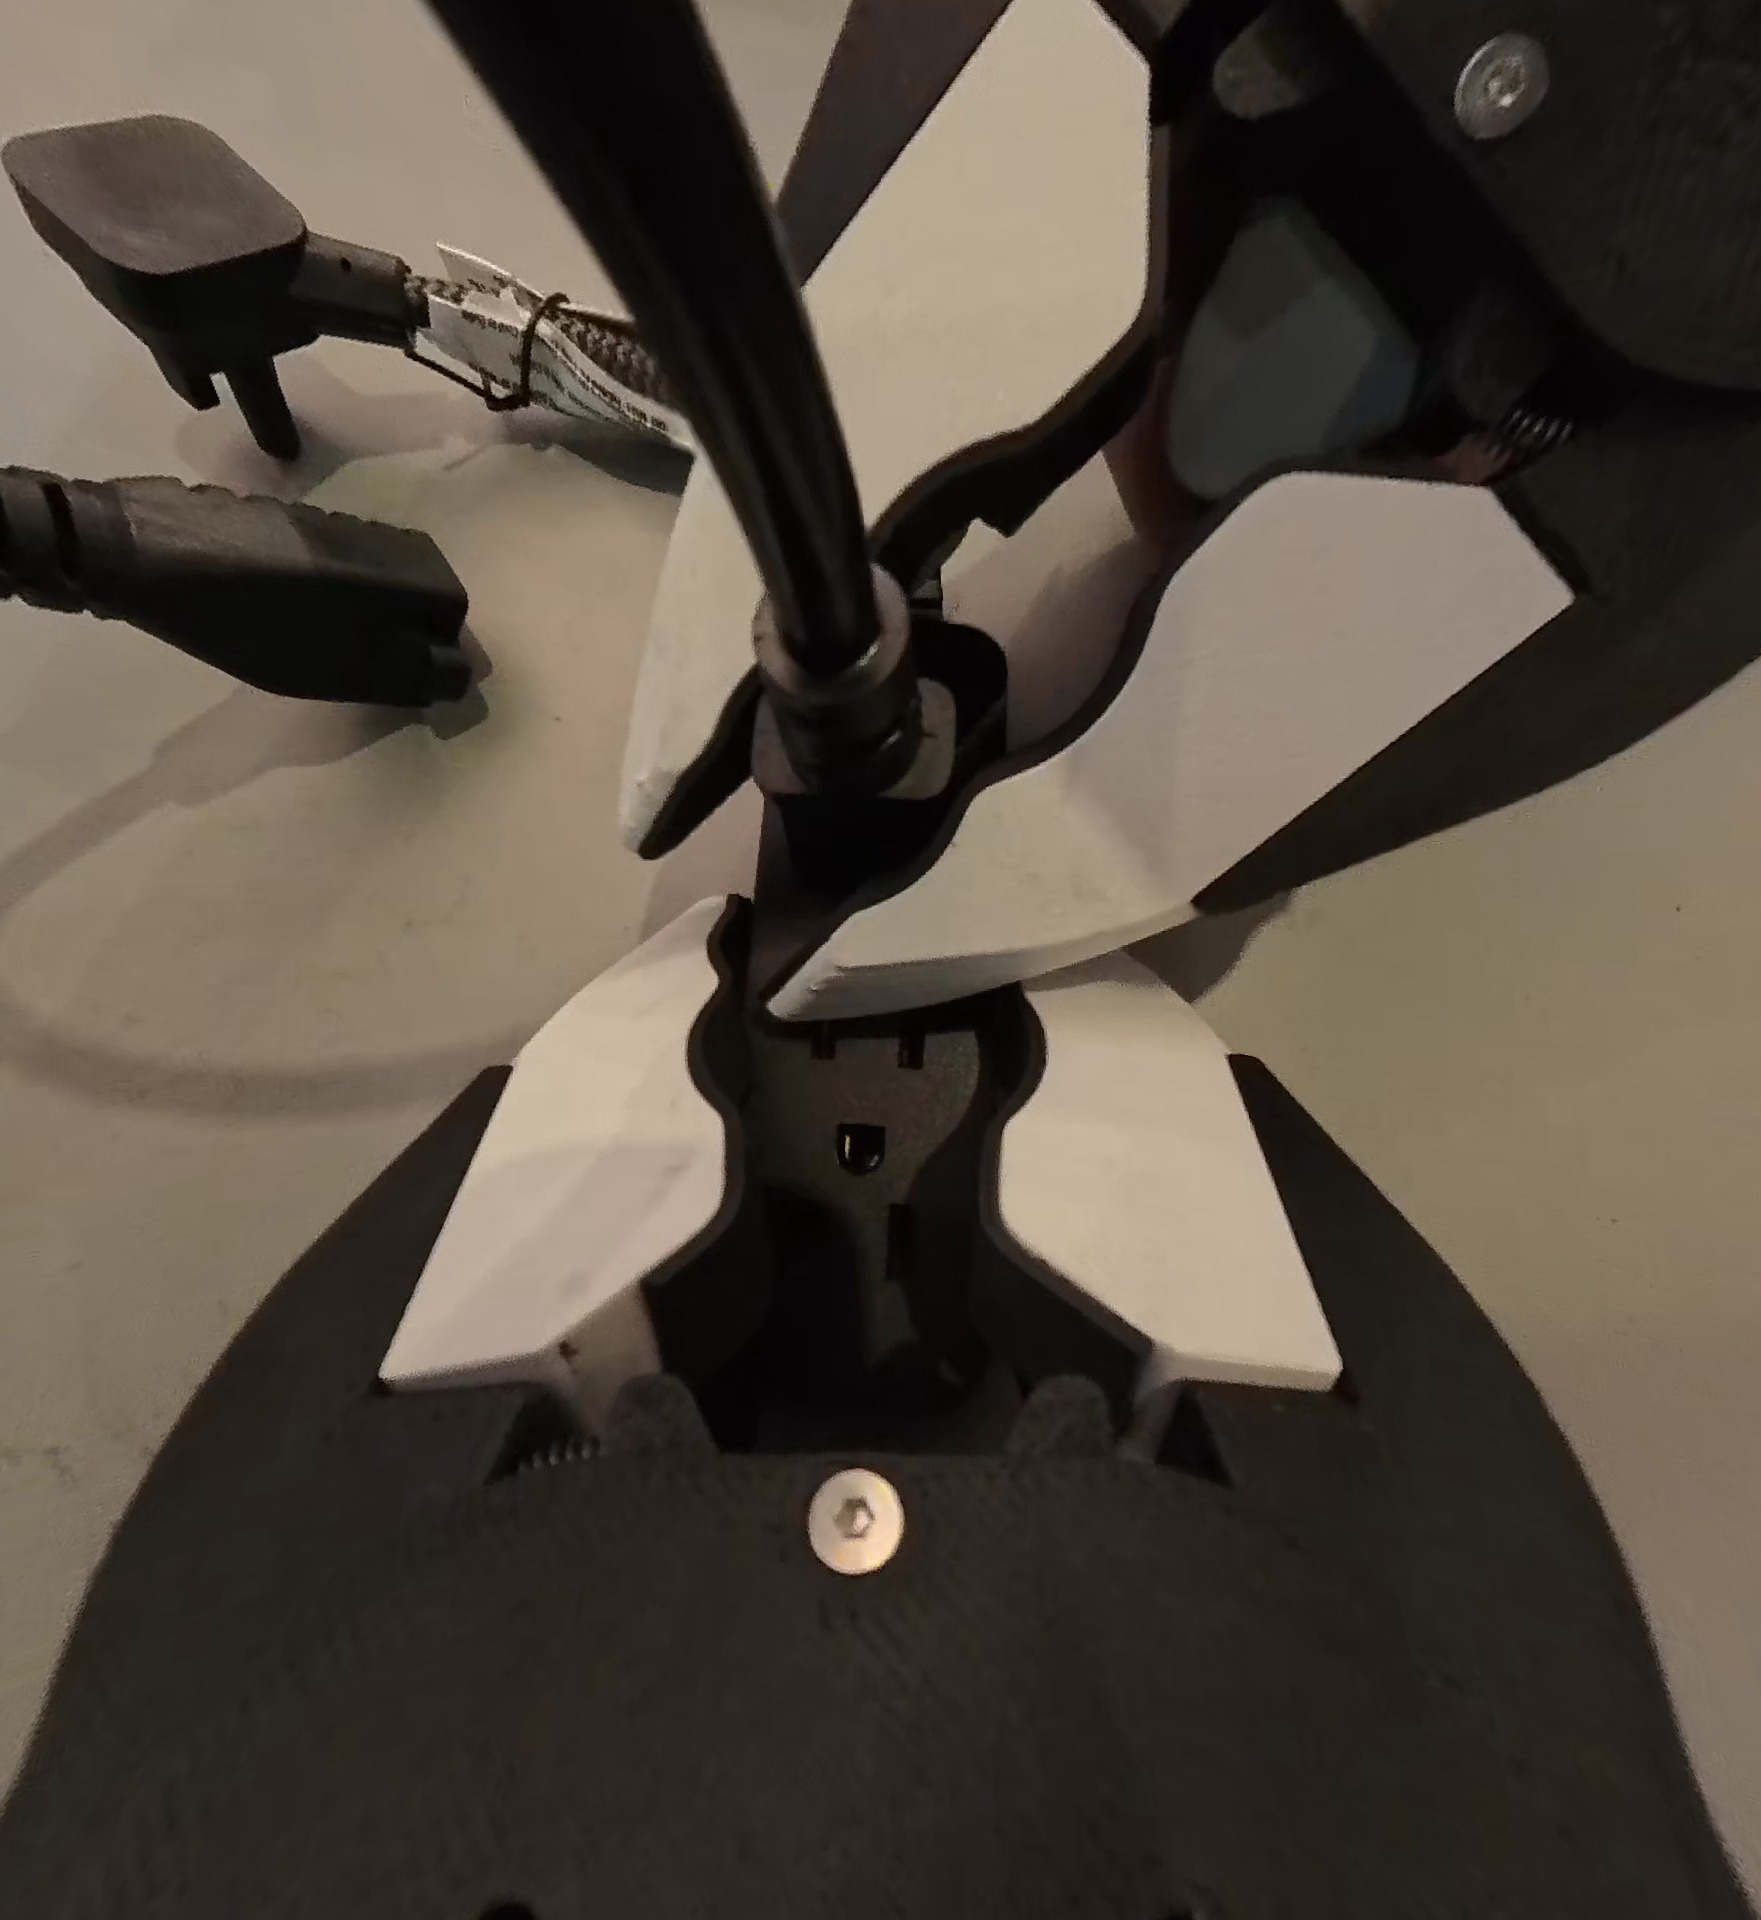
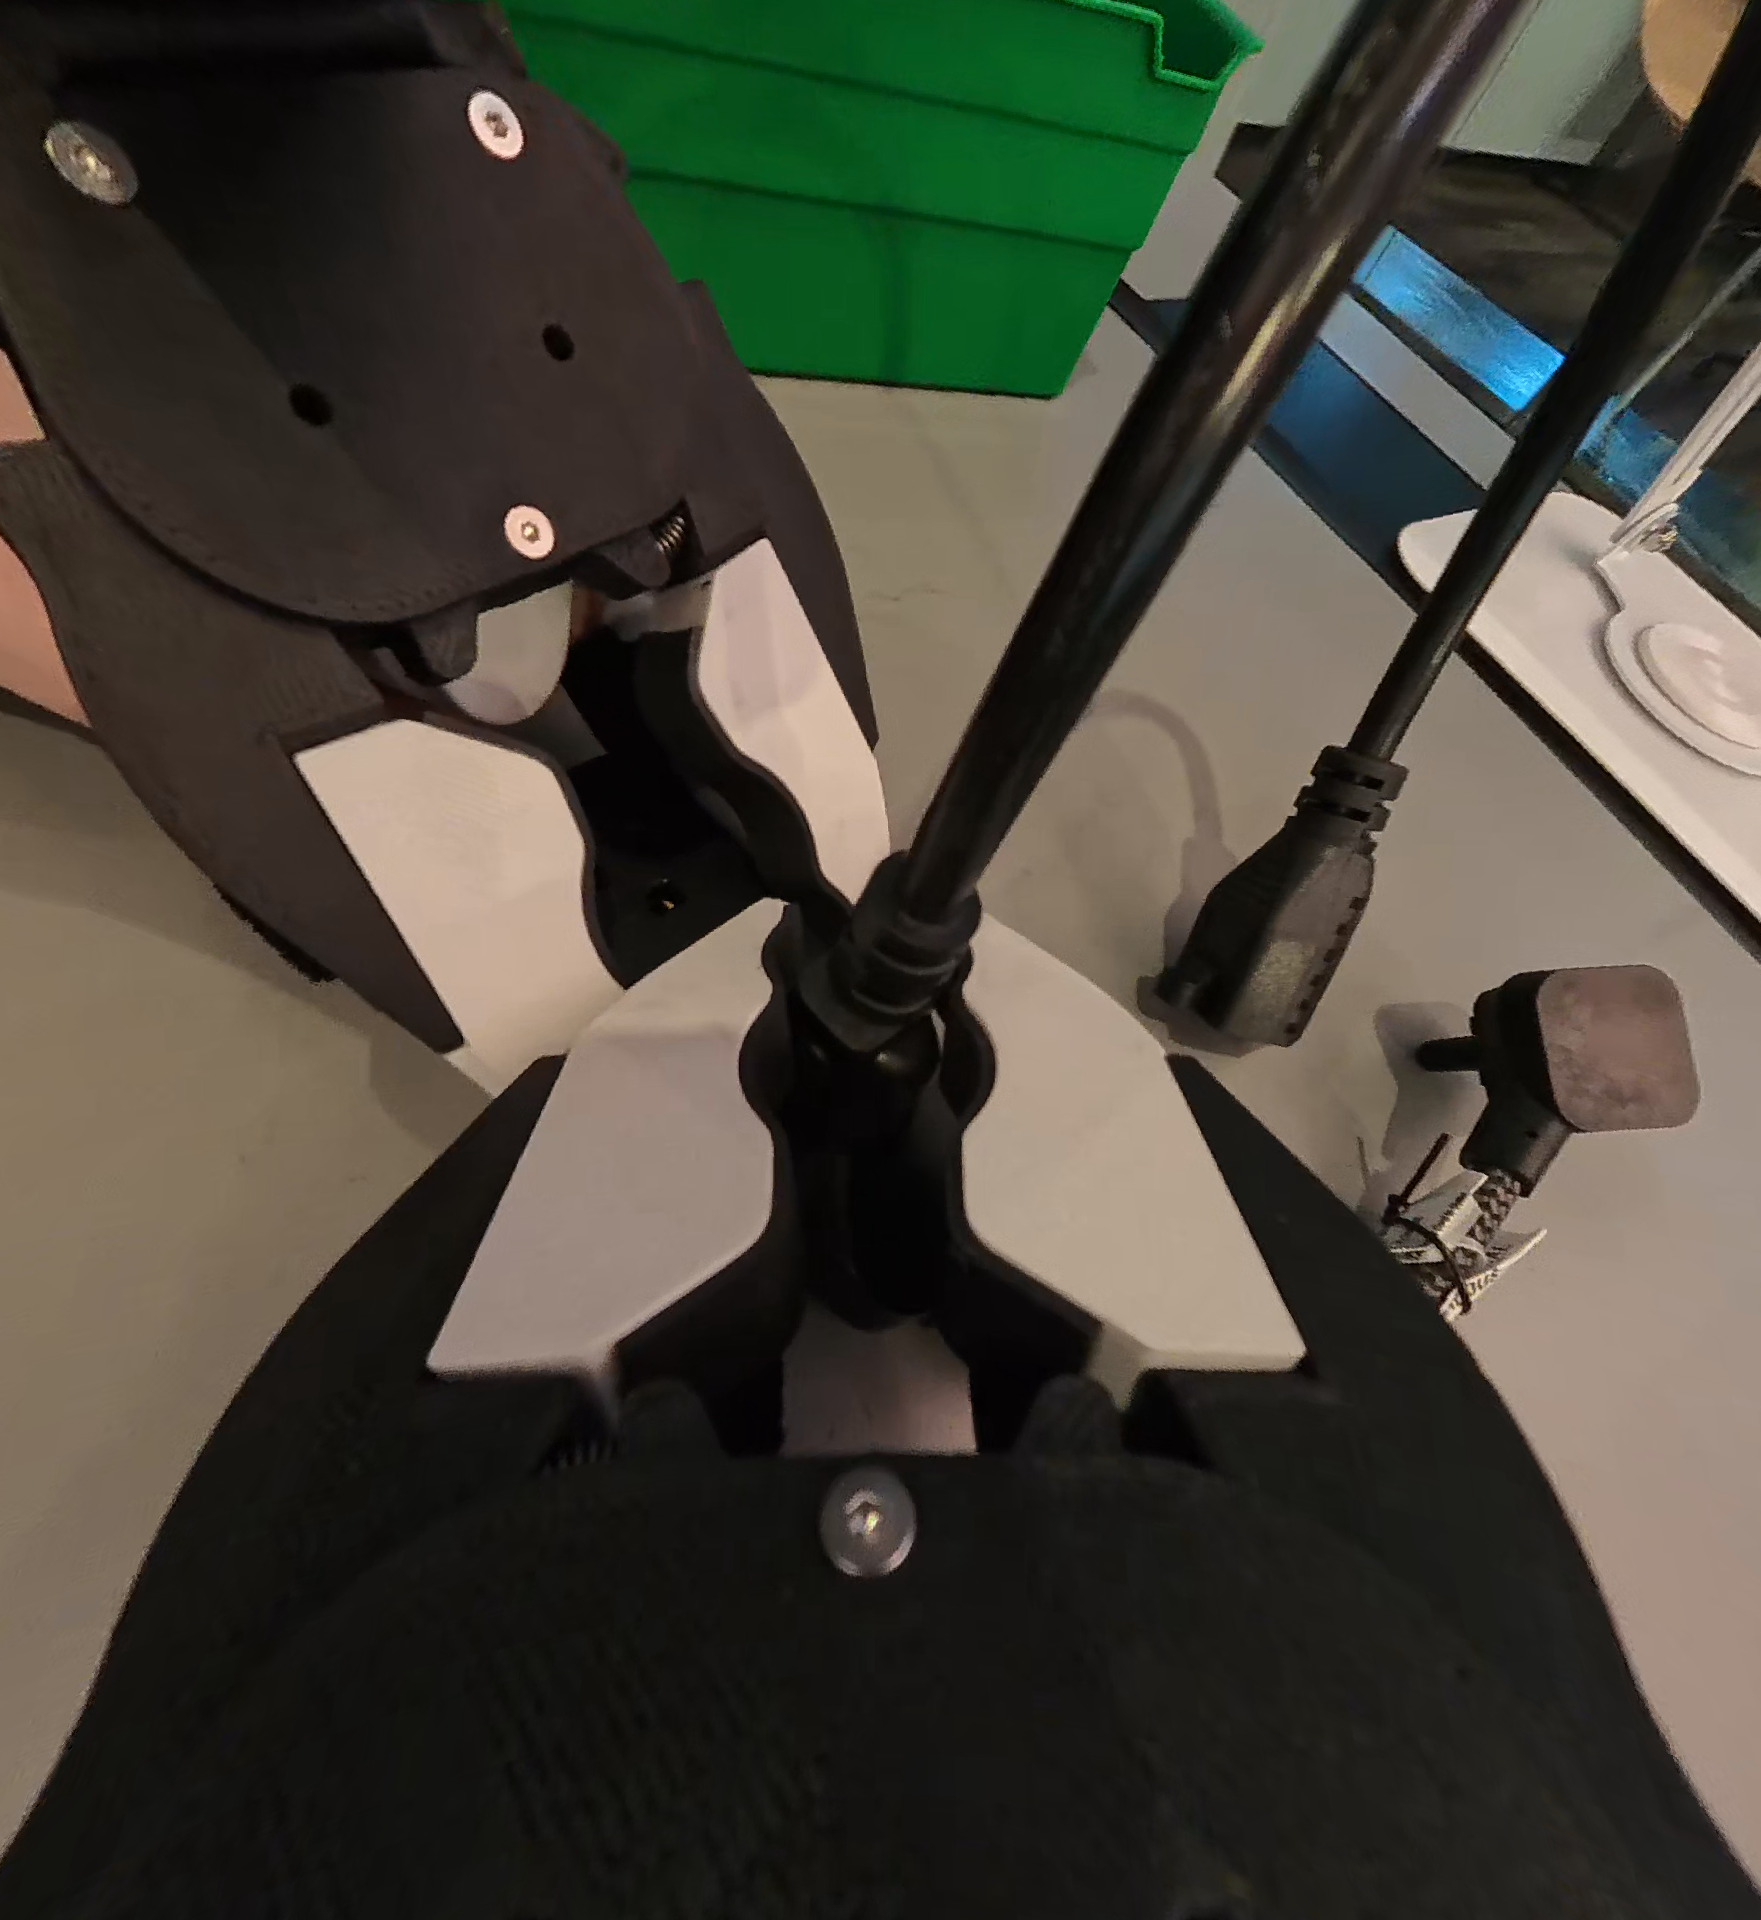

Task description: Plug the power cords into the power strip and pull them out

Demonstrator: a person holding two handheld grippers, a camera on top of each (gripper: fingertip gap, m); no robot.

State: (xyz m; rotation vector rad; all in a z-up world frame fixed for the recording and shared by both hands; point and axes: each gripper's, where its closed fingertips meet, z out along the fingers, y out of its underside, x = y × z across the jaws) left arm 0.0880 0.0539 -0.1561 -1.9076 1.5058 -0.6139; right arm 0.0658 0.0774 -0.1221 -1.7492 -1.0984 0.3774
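In the left wrist view my left gripper (image 1: pixel 886 987) is shut on the black power strip (image 1: pixel 855 1132), one white finger on each side; empty sockets show between them. My right gripper (image 1: pixel 824 790) comes in from the upper right, shut on a black plug (image 1: pixel 834 717) with a thick black cord (image 1: pixel 710 312). The plug's lower end sits against the strip just beyond my left fingertips; its prongs are hidden. In the right wrist view my right gripper (image 2: pixel 865 997) clasps the plug (image 2: pixel 886 966), with the left gripper (image 2: pixel 678 914) and a glimpse of the strip (image 2: pixel 663 894) right behind it.
A flat black plug on a braided cord (image 1: pixel 159 218) (image 2: pixel 1603 1049) and a second black cord end (image 1: pixel 284 603) (image 2: pixel 1271 935) lie loose on the grey table (image 1: pixel 232 935). Green bins (image 2: pixel 886 208) stand behind. A white tray (image 2: pixel 1634 727) lies at the table's right edge. The tips of both grippers are at nearly the same place.
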